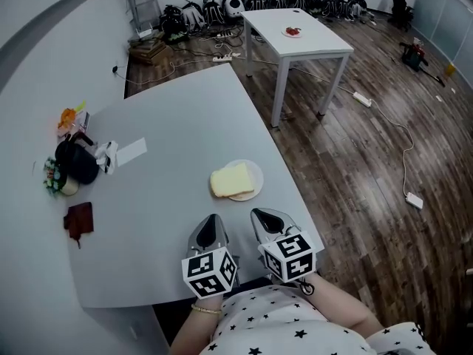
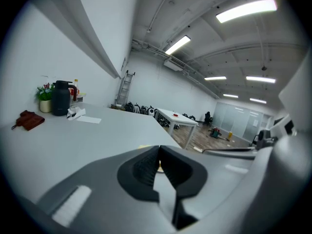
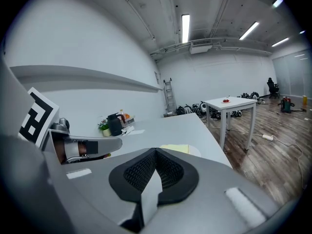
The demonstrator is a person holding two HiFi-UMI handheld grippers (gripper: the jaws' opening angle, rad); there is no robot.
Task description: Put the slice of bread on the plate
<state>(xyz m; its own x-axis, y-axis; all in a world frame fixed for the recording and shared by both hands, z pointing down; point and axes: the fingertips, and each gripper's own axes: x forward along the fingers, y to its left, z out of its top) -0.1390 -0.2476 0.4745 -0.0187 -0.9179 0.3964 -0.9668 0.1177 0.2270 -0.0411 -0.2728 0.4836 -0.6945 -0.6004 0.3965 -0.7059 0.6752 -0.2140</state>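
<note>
Pale bread slice [image 1: 232,179] flat on white plate [image 1: 255,188].

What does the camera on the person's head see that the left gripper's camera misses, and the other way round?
Only the head view: the slice of bread lying in full on the plate, the marker cubes on the left gripper and right gripper, and the person's star-print top.
Only the left gripper view: the ceiling lights, and a close look at the left gripper's shut, empty jaws.
Both: the grey table, black jug, brown item and the white table beyond.
</note>
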